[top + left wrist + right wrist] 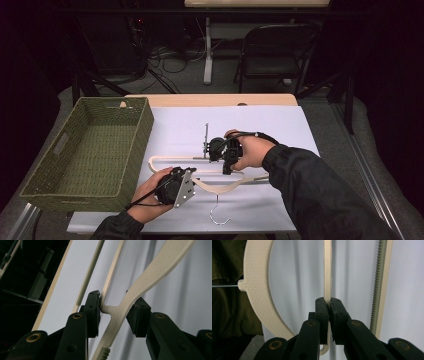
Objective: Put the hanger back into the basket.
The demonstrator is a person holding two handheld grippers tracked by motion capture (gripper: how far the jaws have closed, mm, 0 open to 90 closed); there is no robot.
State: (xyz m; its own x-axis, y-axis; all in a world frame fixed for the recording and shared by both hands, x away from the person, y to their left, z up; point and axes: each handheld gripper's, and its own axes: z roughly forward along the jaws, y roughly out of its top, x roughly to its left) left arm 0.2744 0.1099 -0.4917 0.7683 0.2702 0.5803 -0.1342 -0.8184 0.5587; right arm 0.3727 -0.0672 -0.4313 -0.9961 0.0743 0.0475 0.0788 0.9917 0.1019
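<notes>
Item: cream plastic hanger (220,184), flat on the white table cover (280,130) beside the basket (95,150). Light, stiff, slick. My right gripper (329,305) pinches its thin bar; my left gripper (113,312) straddles the shoulder junction, jaws not clamped. Best hold: the junction.

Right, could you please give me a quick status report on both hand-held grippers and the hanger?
Right hand-held gripper shut on thin bar of cream plastic hanger. Left hand-held gripper open, jaws astride its shoulder. Woven green basket left, clear.

You see the white table cover (250,125) lit evenly from above while the far room stays dark; both gripper views blur softly at their near edges.
</notes>
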